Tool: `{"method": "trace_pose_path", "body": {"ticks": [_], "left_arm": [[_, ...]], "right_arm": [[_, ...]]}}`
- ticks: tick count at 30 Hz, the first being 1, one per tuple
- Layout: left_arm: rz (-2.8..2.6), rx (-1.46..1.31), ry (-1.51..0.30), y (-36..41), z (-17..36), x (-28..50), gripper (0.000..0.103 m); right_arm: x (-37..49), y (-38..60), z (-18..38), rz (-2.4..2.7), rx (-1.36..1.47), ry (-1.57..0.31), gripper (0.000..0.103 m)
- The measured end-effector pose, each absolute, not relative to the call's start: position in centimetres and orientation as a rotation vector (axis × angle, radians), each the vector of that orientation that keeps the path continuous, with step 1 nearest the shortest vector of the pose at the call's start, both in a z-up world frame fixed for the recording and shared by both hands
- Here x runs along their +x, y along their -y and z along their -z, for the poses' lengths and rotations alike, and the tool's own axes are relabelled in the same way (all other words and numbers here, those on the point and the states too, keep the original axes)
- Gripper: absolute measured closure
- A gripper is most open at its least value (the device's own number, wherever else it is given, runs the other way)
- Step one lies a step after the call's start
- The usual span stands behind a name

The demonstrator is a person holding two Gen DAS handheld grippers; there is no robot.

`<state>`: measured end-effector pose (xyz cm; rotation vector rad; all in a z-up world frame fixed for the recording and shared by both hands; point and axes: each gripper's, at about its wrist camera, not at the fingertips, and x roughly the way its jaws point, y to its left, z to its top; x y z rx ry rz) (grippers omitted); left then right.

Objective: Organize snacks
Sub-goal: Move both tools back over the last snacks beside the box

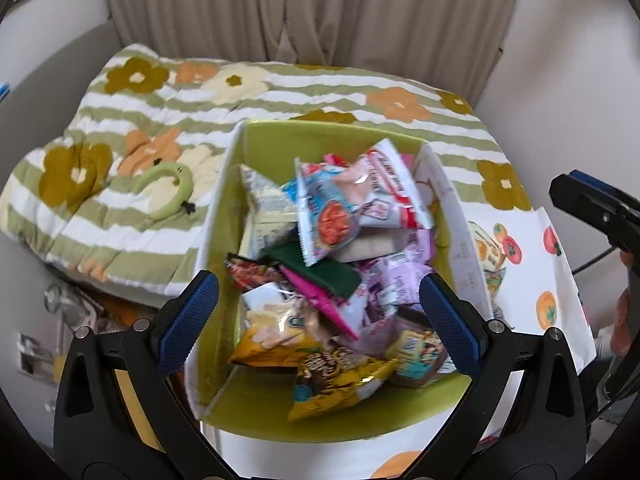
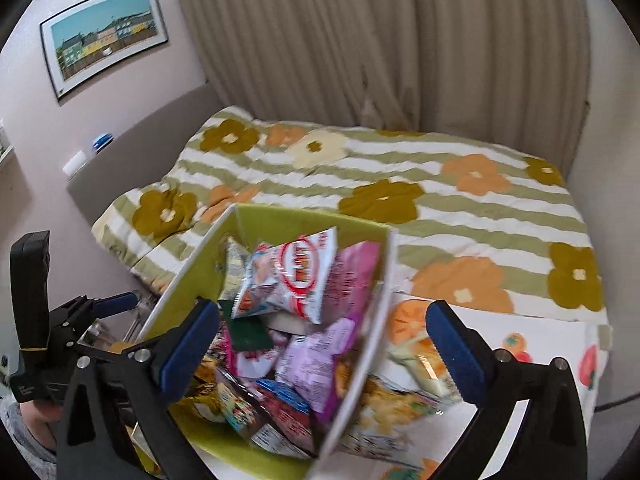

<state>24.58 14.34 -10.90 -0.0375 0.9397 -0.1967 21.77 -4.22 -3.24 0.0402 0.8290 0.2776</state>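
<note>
I am holding both tools above the green-lined box [image 1: 256, 136] standing at the edge of the bed [image 1: 280, 92]. My left hand-held gripper [image 1: 320, 316] is hanging released, nothing between its blue pads. My right hand-held gripper [image 2: 324, 348] is also standing wide and empty. The snack packets [image 1: 340, 248] are lying heaped inside the box, a red-and-white packet [image 2: 300, 276] topmost.

Black grippers [image 1: 316, 320], blue-padded jaws
</note>
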Motion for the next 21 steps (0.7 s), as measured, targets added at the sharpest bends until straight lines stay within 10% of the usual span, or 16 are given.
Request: {"method": "trace_pose_path", "body": {"ticks": [21], "left_arm": [[-0.012,-0.045,-0.868,1.4,9.7,19.3,0.003]], "right_arm": [[19.3,20.7,3.4,-0.302,-0.044,-0.777,0.000]]}}
